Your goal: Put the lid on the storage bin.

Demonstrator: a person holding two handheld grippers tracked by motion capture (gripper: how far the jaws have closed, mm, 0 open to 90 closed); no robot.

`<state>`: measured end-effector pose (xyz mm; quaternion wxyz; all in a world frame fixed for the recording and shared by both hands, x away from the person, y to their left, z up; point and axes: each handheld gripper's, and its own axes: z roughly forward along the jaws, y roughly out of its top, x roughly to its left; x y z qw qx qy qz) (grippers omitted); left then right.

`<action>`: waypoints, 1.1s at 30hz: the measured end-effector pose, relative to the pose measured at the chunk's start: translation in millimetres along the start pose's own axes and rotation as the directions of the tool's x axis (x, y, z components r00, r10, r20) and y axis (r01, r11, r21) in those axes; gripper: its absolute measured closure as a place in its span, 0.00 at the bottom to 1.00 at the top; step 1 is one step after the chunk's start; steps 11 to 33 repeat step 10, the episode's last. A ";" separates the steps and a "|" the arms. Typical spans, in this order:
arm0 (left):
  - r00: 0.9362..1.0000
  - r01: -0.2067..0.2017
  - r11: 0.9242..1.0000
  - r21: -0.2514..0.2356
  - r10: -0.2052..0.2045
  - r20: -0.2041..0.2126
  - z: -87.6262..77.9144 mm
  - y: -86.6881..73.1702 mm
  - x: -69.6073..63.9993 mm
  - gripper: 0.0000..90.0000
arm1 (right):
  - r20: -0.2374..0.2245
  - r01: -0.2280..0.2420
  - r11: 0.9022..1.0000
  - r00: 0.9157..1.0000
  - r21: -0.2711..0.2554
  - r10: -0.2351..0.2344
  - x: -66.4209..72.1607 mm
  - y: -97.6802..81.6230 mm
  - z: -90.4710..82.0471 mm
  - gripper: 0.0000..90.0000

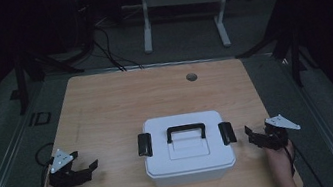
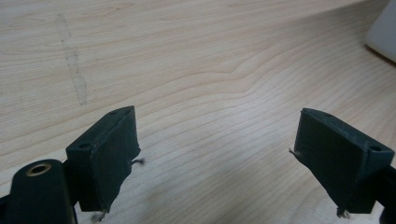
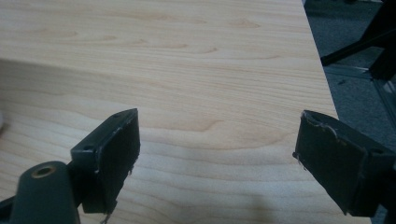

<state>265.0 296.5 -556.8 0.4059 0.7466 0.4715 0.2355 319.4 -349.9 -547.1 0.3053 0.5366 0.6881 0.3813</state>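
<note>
A white plastic box [image 1: 186, 147] with a black handle [image 1: 185, 131] and two black side latches [image 1: 145, 144] sits shut near the front middle of the wooden table [image 1: 120, 101]. My left gripper [image 1: 86, 159] rests on the table to the box's left, jaws wide open, nothing between them. In the left gripper view its gripper [image 2: 215, 154] spans bare wood, with a corner of the box [image 2: 384, 32] at the upper right. My right gripper [image 1: 251, 135] lies at the box's right, close to the right latch [image 1: 227, 132], open. In the right gripper view its gripper [image 3: 215, 154] spans bare wood.
A round cable hole [image 1: 191, 77] lies near the table's far edge. The table's right edge [image 3: 322, 70] runs close to the right gripper. A white desk frame [image 1: 181, 10] stands on the dark floor beyond, with black stand legs [image 1: 294, 48] at both sides.
</note>
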 end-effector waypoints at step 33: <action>1.000 0.004 1.000 -0.016 -0.004 -0.012 -2.0 -1.8 -1.0 0.14 | 0.011 -0.021 1.000 1.000 -0.006 0.021 -2.1 1.3 -0.7 0.15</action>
